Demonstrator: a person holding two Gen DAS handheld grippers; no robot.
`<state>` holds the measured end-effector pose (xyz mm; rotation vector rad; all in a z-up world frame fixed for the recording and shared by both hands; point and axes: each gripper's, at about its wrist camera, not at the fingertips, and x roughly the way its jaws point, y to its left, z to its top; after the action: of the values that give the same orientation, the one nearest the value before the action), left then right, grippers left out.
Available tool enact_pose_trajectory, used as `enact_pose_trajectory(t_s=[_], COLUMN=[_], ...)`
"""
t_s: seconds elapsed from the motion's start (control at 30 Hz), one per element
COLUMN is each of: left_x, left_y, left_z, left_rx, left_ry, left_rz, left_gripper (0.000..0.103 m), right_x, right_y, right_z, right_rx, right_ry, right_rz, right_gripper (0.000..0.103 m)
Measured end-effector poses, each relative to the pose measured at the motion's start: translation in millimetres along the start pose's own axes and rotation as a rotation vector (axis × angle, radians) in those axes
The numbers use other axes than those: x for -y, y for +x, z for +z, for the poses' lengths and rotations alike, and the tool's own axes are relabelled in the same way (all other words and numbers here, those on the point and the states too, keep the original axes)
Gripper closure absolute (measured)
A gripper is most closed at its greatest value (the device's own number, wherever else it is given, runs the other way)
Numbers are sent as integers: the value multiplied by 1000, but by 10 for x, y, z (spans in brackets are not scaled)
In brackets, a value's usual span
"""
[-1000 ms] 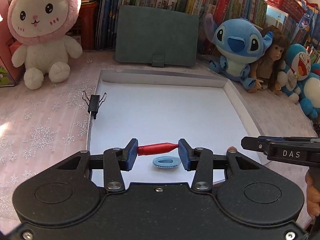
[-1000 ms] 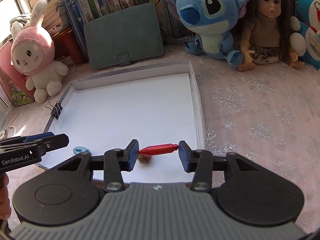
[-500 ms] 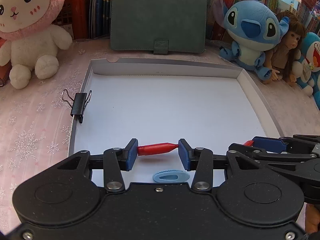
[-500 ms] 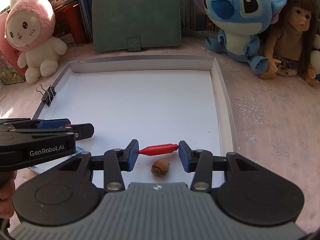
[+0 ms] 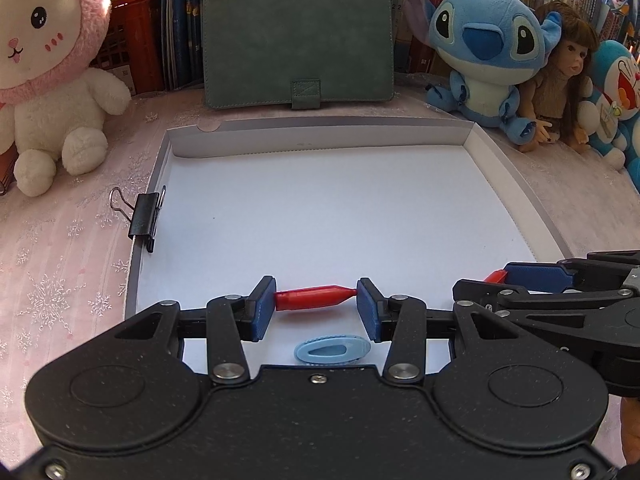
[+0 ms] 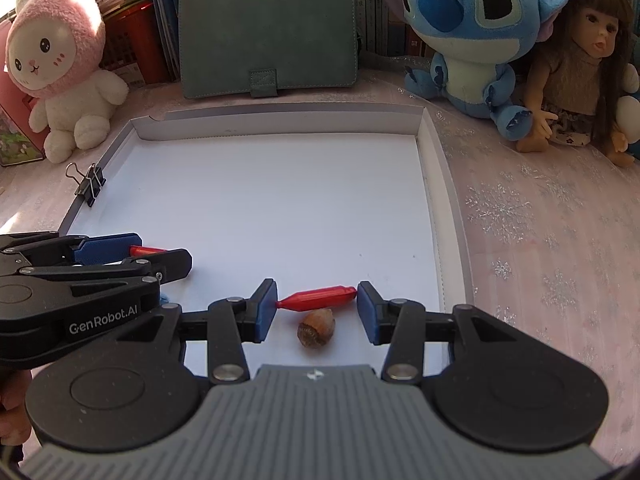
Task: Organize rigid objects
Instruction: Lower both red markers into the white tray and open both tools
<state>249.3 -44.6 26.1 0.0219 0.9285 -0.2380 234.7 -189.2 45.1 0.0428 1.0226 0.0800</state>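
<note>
The left gripper (image 5: 316,306) holds a small red plastic peg (image 5: 314,297) tight between its blue pads, end to end. The right gripper (image 6: 317,307) holds another red plastic peg (image 6: 318,298) the same way. Both hang low over the near end of a big white cardboard tray (image 5: 320,136). A light blue oval clip (image 5: 331,350) lies on the tray under the left gripper. A brown nut (image 6: 316,327) lies under the right one. A black binder clip (image 5: 146,216) bites the tray's left rim.
</note>
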Motion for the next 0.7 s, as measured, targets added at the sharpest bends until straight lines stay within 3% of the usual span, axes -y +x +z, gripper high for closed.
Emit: enact_pose_trajectory(t_s=[0.43,0.53,0.57,0.7], left_x=[38,16,6,-34], left_y=[-5,-24,-35,-123], left_z=[-19,-14,-12,-19], left_rx=[9,5,4,22], left_ry=[23,9,2,-4], left_rz=[18,1,-5,-11], left_gripper=[59,56,54,44], right_x=[5,23,26,45], right_y=[1,-15,-24,-94], right_z=[-26,-33,-36,-50], right_rx=[11,18,22,50], right_ry=[24,31,31,31], right_rz=[-15,-4,-3,6], right_gripper=[50,48,41,41])
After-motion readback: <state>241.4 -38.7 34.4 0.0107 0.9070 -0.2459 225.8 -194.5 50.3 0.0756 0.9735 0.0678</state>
